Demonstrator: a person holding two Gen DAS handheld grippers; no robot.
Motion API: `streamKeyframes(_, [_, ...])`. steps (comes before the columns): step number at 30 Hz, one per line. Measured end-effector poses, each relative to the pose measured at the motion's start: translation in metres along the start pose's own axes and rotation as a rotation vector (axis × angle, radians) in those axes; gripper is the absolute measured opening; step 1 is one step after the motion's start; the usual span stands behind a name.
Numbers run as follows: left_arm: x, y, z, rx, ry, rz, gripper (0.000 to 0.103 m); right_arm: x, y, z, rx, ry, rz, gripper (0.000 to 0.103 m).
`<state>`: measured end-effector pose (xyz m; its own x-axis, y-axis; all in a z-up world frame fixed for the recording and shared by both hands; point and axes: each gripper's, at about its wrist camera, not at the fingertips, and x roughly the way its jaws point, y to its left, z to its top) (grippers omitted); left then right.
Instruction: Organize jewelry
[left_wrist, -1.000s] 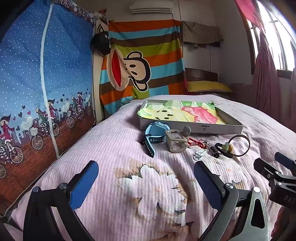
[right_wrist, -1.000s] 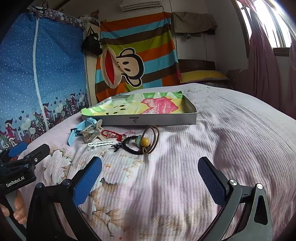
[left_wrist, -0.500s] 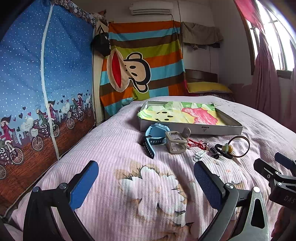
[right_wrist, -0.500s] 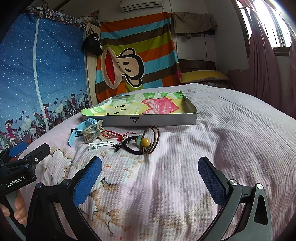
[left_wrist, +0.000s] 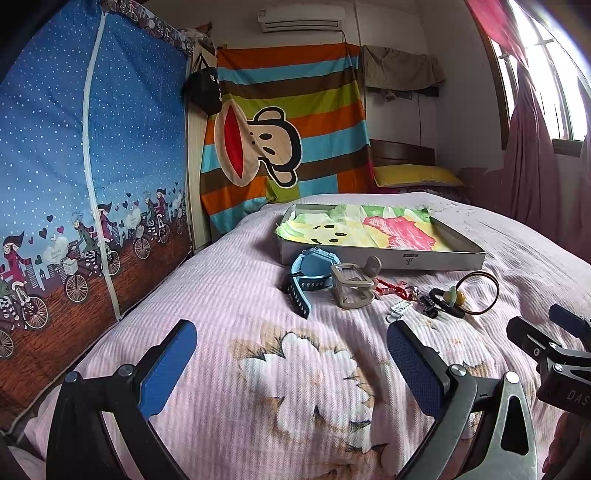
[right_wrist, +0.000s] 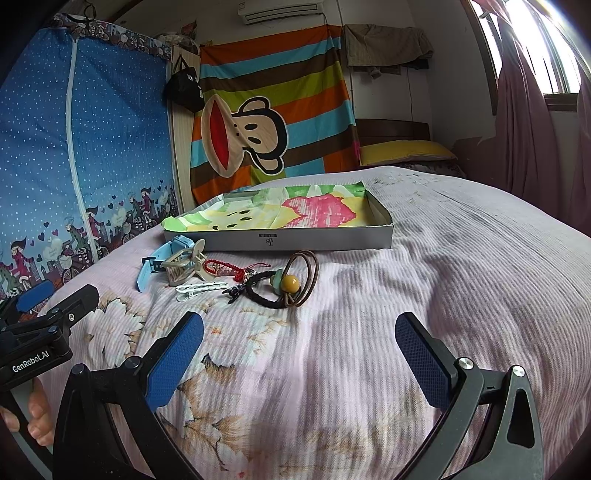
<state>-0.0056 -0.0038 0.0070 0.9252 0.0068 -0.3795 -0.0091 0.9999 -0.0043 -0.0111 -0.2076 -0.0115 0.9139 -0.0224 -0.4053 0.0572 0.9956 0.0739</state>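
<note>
The blue watch (right_wrist: 155, 264) lies partly hidden behind the beige hair claw (right_wrist: 184, 264). The red cord bracelet (left_wrist: 393, 288) is too tangled to resolve. The lower frame edge crops the right gripper (left_wrist: 565, 332).

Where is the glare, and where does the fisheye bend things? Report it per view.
Left wrist view: window blown out at top right, wardrobe cover bowed by distortion. Right wrist view: same window overexposed, bedspread curves like a dome; jewelry stays sharp and evenly lit.
</note>
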Motion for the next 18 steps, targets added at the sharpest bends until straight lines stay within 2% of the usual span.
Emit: streamKeyframes(18, [-0.0007, -0.0004, -0.0013, 0.004, -0.006, 0.001, 0.103, -0.0006, -0.0002, 0.0, 0.002, -0.002, 0.001, 0.102])
